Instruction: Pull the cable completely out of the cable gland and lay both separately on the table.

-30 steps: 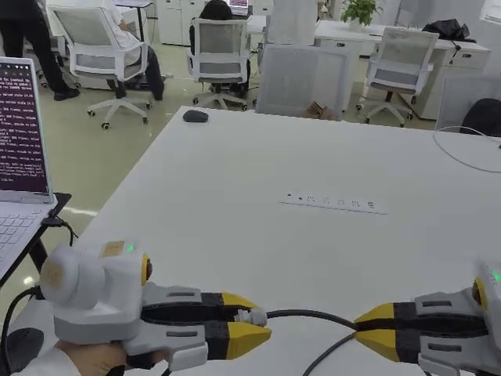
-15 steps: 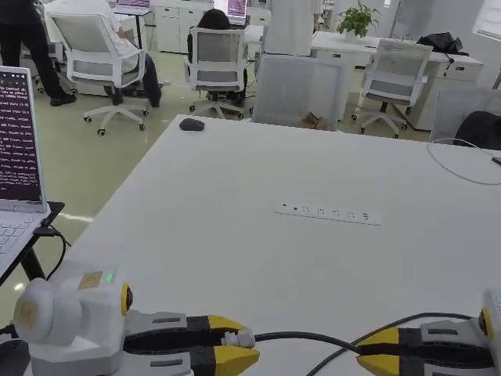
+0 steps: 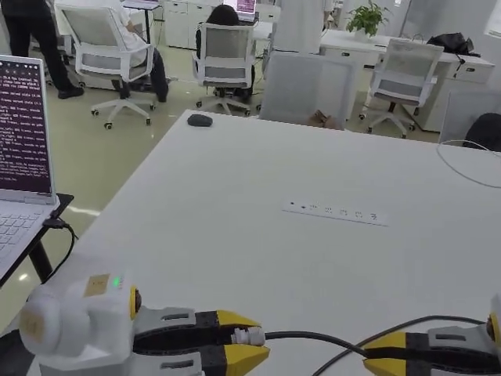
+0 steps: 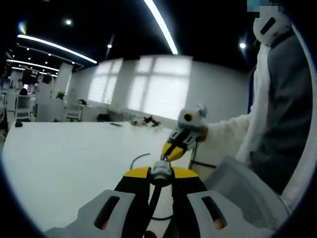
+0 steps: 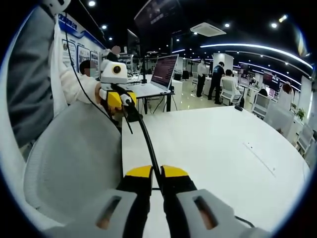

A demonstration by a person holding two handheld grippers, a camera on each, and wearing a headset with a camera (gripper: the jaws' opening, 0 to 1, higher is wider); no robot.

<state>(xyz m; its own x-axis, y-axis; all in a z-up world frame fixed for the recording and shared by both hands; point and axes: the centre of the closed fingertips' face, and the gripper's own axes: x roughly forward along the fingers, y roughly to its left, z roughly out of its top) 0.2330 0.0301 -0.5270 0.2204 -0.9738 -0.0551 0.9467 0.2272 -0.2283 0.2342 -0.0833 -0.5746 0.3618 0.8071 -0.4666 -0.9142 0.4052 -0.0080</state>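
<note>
White tabletop spreads out ahead of both grippers, in an open office with white mesh chairs beyond its far edge. The left gripper is clamped on a small pale grey cable gland, which sits between its yellow-tipped jaws with its nose poking just past them. In the left gripper view the gland is pinched right at the tips of that gripper.

A round black cable runs out of the gland's nose straight across to the right gripper, whose jaws are squeezed onto it. In the right gripper view the cable passes between the closed tips of the right gripper and rises to the left gripper opposite. So the cable is not yet out of the gland, and both are held, not laid down. Slack cable arcs back beside the right gripper.

Well ahead of the grippers lie a flush white socket strip and a dark computer mouse. An open laptop stands off to the left gripper's outer side.
</note>
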